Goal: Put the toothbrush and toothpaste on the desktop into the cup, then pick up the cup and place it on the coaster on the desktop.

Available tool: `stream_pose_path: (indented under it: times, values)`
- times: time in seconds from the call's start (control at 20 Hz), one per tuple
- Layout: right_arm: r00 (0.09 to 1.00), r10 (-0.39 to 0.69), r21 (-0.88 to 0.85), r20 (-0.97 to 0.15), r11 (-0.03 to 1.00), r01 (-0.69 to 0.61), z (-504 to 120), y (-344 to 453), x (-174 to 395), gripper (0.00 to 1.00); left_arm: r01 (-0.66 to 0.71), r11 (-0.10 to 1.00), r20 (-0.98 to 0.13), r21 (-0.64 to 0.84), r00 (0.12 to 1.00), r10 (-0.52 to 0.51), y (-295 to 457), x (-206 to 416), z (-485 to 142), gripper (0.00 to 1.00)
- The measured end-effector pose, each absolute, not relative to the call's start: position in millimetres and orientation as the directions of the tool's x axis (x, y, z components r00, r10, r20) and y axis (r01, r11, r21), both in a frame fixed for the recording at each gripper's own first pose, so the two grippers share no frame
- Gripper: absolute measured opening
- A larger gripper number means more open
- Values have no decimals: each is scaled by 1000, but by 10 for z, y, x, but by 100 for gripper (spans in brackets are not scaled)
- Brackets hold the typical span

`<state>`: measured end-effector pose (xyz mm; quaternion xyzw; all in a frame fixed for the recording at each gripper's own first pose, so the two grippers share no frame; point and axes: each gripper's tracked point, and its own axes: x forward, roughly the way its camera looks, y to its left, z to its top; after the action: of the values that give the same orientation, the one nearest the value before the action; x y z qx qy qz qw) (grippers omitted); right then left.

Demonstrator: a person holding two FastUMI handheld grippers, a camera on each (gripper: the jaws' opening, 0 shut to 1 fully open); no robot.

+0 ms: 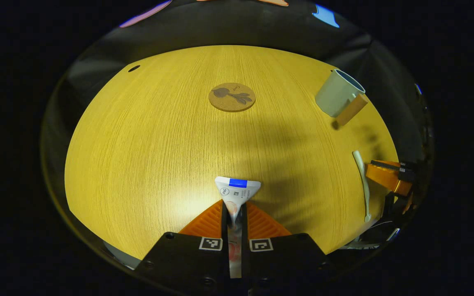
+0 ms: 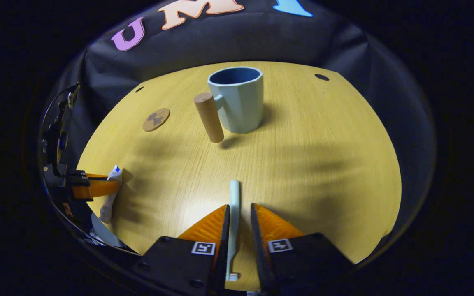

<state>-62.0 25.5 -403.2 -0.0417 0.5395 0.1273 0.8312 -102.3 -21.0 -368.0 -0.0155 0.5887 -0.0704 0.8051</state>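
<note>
- The left gripper [image 1: 234,213] has its orange fingers clenched on the toothpaste [image 1: 237,190], whose flat crimped end fans out past the fingertips over the table [image 1: 146,135]
- The toothbrush [image 2: 233,213] lies on the table in the gap between the right gripper's [image 2: 239,213] fingers; whether they press it cannot be told
- The cup [image 2: 237,100] stands upright farther off, the coaster [image 2: 156,119] to its left

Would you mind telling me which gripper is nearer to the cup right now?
Right. The right gripper, with the toothbrush between its fingers, faces the cup straight ahead. The left gripper, shut on the toothpaste, sits farther off, the cup diagonally away.
</note>
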Motion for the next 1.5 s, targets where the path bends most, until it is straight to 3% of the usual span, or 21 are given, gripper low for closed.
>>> stream_pose_path:
  times: [0.05,0.1,0.15,0.35,0.4,0.55,0.6,0.8,0.9,1.0,1.1,1.2,1.5]
  values:
    - [385,158,56,-909,963,-265,-4044,261,-616,36,96,989,-946,-109,296,-133,-210,-1022,-3687,10]
    - [382,149,43,-912,961,-272,-4075,254,-620,29,96,989,-946,-110,296,-134,-210,-1020,-3685,10]
    - [378,140,34,-915,961,-273,-4086,251,-622,35,95,989,-946,-111,296,-135,-211,-1024,-3685,10]
    - [361,103,-6,-927,957,-289,-4113,245,-613,35,96,989,-947,-113,291,-136,-209,-1028,-3683,10]
    - [347,89,-21,-934,953,-303,-4120,242,-630,29,98,989,-948,-111,288,-135,-209,-1026,-3677,10]
    - [308,70,-34,-949,946,-321,-4127,295,-627,25,106,989,-952,-105,278,-130,-204,-1032,-3681,10]
    - [296,68,-31,-953,948,-317,-4127,310,-627,31,109,988,-952,-105,277,-132,-204,-1033,-3678,10]
    - [277,60,-39,-959,940,-338,-4119,319,-634,32,103,986,-945,-132,288,-156,-207,-1019,-3665,10]
    - [266,51,-46,-963,937,-345,-4144,334,-641,13,98,985,-944,-142,286,-165,-206,-1014,-3663,10]
    - [252,39,-57,-967,930,-364,-4166,337,-638,18,97,984,-941,-148,293,-171,-205,-1003,-3654,10]
    - [231,59,-31,-971,930,-366,-4147,337,-654,6,101,983,-940,-153,293,-176,-203,-994,-3664,10]
    - [212,97,16,-972,935,-354,-4137,337,-653,2,109,982,-940,-155,291,-181,-202,-995,-3653,10]
    - [246,158,83,-956,953,-290,-4112,343,-599,5,119,981,-941,-155,285,-184,-202,-987,-3658,10]
